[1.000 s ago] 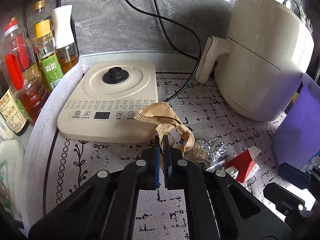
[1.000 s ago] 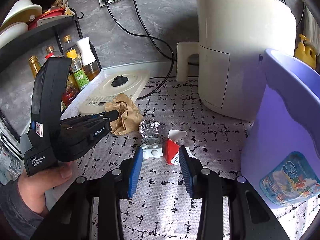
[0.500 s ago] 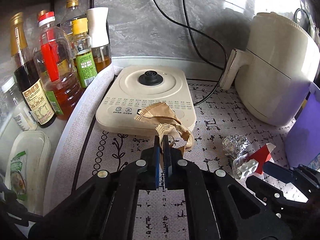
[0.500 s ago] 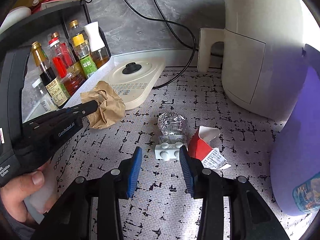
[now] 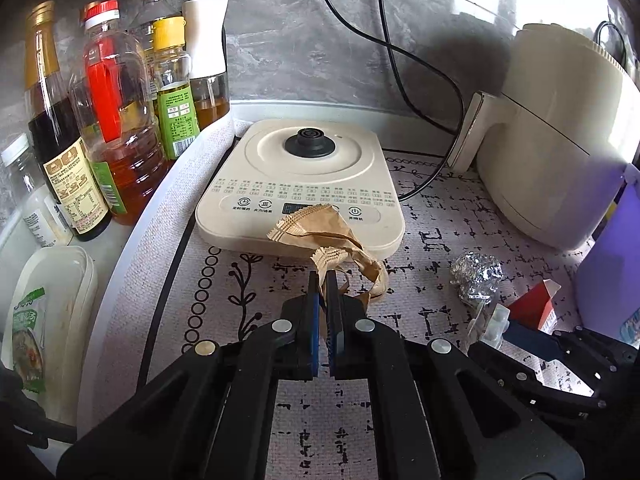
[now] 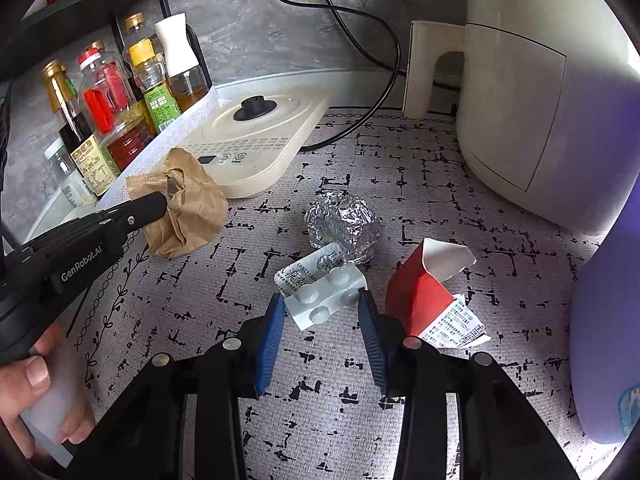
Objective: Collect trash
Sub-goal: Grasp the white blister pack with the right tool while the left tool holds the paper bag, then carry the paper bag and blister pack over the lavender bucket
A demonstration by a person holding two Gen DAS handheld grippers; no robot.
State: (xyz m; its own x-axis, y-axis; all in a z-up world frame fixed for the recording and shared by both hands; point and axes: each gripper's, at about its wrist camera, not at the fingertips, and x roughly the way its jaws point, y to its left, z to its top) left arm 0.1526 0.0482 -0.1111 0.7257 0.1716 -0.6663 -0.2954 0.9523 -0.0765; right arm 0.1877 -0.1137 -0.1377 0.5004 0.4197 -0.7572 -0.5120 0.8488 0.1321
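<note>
Holding the crumpled brown paper bag [image 5: 328, 236] clamped tight, your left tool [image 5: 323, 280] has its two blue pads pinched together on the paper's lower fold, and the bag hangs in front of the cream induction cooker [image 5: 304, 176]. In the right wrist view that same bag [image 6: 184, 204] bulges off the tip of the left tool [image 6: 156, 208], above the patterned mat [image 6: 360, 420] on the counter.

Your right tool [image 6: 320, 304] is partly open and its jaws are closing. Between them lies the white blister pack [image 6: 326, 292] (four domes facing up), with the right pad at its edge; whether the left pad touches it, you cannot tell from here.

Just behind the pack sits the foil ball [image 6: 342, 224], touching or nearly touching it. To its right the red carton [image 6: 424, 296] lies tipped, open mouth upward, on a printed leaflet [image 6: 456, 324].

The purple bin [image 6: 608, 312] stands at the right edge, the white air fryer [image 6: 532, 80] behind it. Oil bottles [image 5: 120, 120] line the left rack.

Your left hand [image 6: 44, 396] grips the left tool's handle.
</note>
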